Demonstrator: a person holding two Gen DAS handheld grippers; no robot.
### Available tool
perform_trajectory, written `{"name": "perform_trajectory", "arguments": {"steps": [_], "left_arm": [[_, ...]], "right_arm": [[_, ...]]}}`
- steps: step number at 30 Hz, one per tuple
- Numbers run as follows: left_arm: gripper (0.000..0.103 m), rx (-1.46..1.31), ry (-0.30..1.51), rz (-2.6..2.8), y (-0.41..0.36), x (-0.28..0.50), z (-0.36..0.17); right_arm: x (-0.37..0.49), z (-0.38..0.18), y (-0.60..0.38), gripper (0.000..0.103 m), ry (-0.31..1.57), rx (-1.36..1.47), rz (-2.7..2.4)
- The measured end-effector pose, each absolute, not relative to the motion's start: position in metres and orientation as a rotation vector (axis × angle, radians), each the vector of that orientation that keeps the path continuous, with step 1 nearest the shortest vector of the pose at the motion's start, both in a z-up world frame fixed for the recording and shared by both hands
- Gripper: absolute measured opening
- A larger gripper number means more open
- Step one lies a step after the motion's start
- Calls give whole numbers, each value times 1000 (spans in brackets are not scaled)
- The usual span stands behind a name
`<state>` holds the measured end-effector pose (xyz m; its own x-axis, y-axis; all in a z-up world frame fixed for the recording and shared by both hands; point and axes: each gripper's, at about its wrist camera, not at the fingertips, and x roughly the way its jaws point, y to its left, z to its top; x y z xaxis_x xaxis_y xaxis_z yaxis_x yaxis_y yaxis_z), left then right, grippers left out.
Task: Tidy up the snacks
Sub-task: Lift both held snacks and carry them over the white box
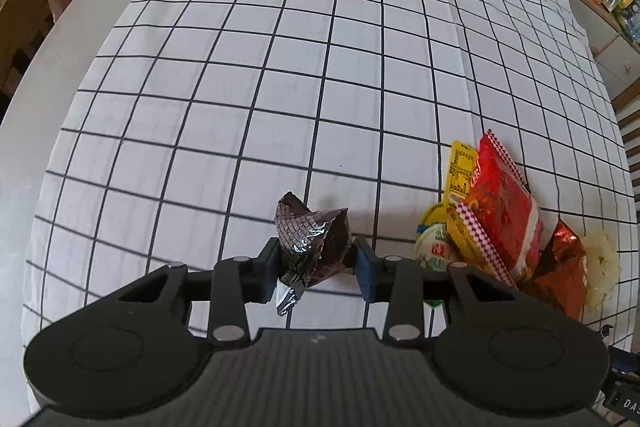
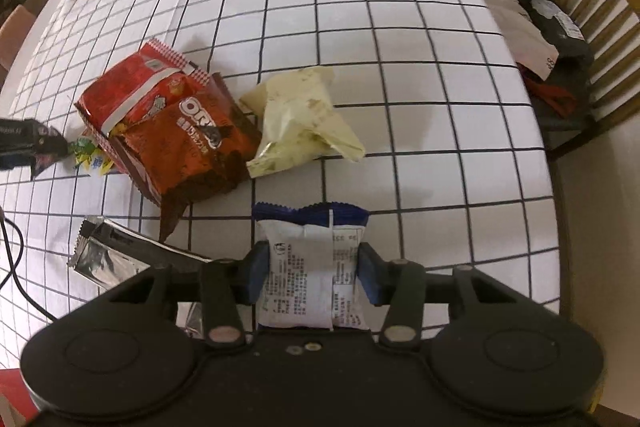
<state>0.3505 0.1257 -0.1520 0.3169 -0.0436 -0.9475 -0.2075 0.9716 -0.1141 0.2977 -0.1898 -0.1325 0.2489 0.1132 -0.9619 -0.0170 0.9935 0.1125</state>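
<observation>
Two grippers: each clamps one packet.
Left gripper (image 1: 316, 269): dark foil snack (image 1: 310, 245).
Right gripper (image 2: 314, 277): white-and-blue packet (image 2: 310, 267).
Pile, centre-left: three packets (image 2: 180, 123).

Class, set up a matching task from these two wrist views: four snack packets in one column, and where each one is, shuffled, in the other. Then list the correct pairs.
Column 1
1. dark crinkled packet
2. white and blue packet
3. pale yellow packet
4. silver packet

Column 2
A. on the cloth, right of the Oreo bag
B. in the right gripper
C. in the left gripper
D. on the cloth, near the right gripper's left side

Pairs: 1-C, 2-B, 3-A, 4-D
</observation>
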Motion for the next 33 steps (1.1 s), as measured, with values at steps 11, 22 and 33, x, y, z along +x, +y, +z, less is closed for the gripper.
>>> {"name": "perform_trajectory", "arguments": {"steps": [11,22,33], "left_arm": [[38,-188,1177,95,120,316,-105],[38,-127,1087,31,96,254,-31],[38,-53,1067,-42,60,181,11]], "right_arm": [[267,-89,-205,46,1227,155,134],[220,-22,-211,46,1108,164,230],[167,14,-208,46,1060,130,333]]}}
